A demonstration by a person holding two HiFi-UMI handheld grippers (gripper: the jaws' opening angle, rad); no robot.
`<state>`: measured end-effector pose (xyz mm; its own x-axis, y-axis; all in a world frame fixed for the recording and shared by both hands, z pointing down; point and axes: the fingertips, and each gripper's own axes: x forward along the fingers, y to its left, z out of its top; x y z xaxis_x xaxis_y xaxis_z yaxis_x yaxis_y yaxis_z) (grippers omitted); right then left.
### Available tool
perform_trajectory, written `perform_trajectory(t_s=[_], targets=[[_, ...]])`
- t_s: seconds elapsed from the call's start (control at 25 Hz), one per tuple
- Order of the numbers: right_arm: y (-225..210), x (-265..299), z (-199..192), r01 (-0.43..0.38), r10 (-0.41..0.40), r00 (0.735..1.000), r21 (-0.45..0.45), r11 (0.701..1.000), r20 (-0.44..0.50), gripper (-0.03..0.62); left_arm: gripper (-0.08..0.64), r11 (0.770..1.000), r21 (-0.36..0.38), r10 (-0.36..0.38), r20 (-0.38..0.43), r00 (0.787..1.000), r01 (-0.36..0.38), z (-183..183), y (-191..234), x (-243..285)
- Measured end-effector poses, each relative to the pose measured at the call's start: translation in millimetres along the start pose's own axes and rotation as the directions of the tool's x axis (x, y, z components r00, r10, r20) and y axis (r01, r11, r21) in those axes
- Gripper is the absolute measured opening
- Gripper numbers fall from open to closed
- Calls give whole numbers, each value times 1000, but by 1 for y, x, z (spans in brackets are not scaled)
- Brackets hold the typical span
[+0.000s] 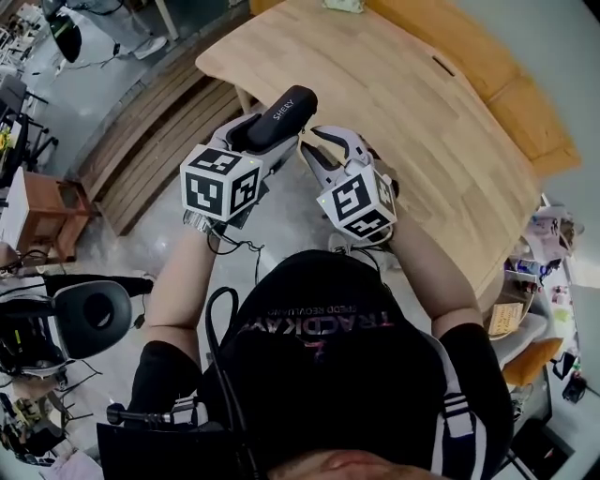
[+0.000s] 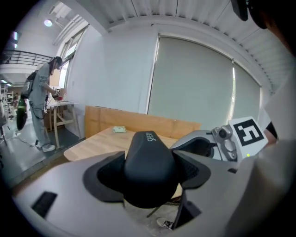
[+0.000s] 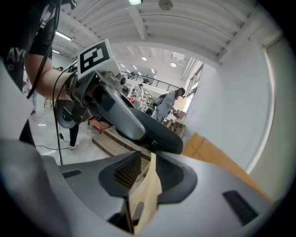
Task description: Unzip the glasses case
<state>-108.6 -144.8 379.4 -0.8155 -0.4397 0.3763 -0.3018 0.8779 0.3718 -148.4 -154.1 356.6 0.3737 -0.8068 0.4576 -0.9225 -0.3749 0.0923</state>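
Observation:
A black zip-up glasses case (image 1: 281, 117) is held in the air over the near edge of the wooden table (image 1: 403, 103). My left gripper (image 1: 265, 134) is shut on its near end, and in the left gripper view the case (image 2: 149, 166) fills the space between the pads. My right gripper (image 1: 306, 150) comes in from the right against the case's side. In the right gripper view its jaws (image 3: 149, 156) are drawn close together at the small zipper pull (image 3: 152, 144) on the case's edge (image 3: 162, 132), with the tips pinching it.
A small pale green object (image 1: 345, 5) lies at the table's far end. An orange-brown bench (image 1: 487, 66) runs behind the table. Slatted wooden boards (image 1: 159, 141) lie on the floor to the left. A person (image 2: 41, 102) stands at a workbench far left.

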Motion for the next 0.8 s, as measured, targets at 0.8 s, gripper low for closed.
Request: perform_trajectory(t_s=[0.8], targets=[[28, 31, -1, 49, -50, 999, -14, 999, -12, 21, 331, 986, -145, 85, -23, 996, -88, -46, 21, -17]])
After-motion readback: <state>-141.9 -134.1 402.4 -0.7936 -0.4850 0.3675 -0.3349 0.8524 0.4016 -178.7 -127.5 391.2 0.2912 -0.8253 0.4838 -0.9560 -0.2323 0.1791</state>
